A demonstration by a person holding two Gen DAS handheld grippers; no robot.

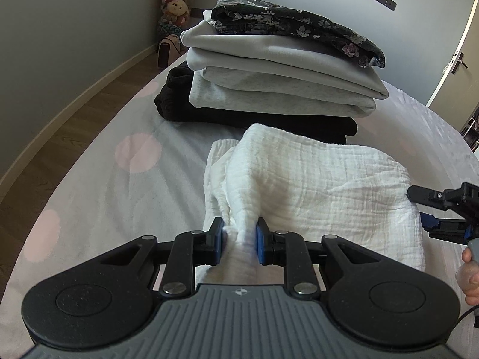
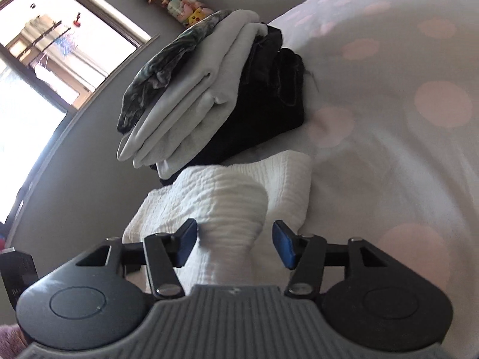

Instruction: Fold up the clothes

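A white crinkled muslin cloth (image 1: 314, 173) lies folded on the bed just in front of a stack of folded clothes (image 1: 269, 68). My left gripper (image 1: 239, 240) is shut on a bunched near edge of the cloth, which is drawn up into a ridge. In the right wrist view the same white cloth (image 2: 221, 200) runs between the blue pads of my right gripper (image 2: 235, 243), whose jaws stand wide apart, open, with the cloth lying loose between them. The right gripper (image 1: 443, 209) shows at the right edge of the left wrist view, at the cloth's right side.
The stack (image 2: 209, 95) holds a black garment at the bottom, grey and white pieces, and a dark floral one on top. The bed sheet (image 1: 104, 179) is pale with pink dots. Wooden floor (image 1: 60, 137), a wall and plush toys (image 1: 176, 3) lie left; a door (image 1: 458, 59) is right.
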